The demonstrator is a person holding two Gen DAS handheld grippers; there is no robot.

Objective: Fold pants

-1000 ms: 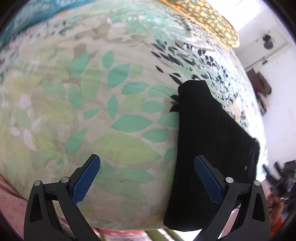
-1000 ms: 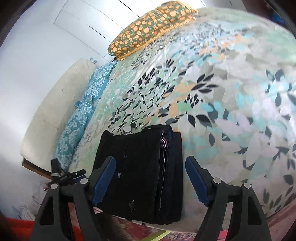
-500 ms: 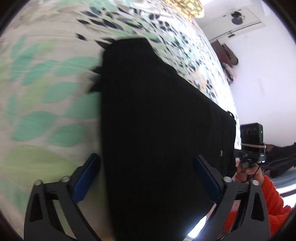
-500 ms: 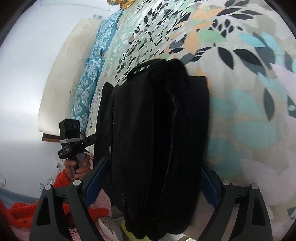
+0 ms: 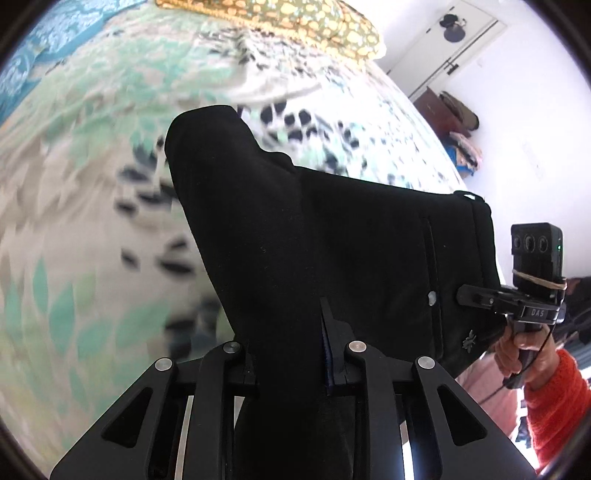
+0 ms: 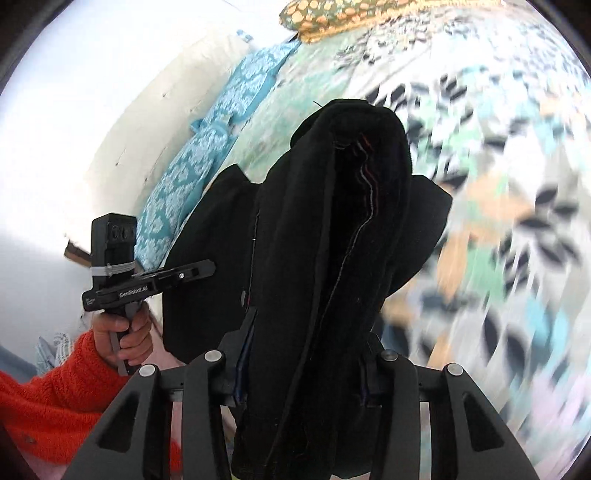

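The folded black pants hang lifted above the leaf-print bedspread. My left gripper is shut on one end of the bundle; thick black cloth fills the gap between its fingers. My right gripper is shut on the other end of the pants, where several folded layers and a striped seam show. Each gripper appears in the other's view: the right one at the pants' far edge, the left one held by a hand in an orange sleeve.
A yellow-patterned pillow lies at the head of the bed, also in the right wrist view. A blue patterned pillow lies along the white wall. Furniture and bags stand by the far wall.
Both grippers have closed on the ends of the folded pants and lifted the bundle off the bedspread. A second ago both were open above the pants lying flat.
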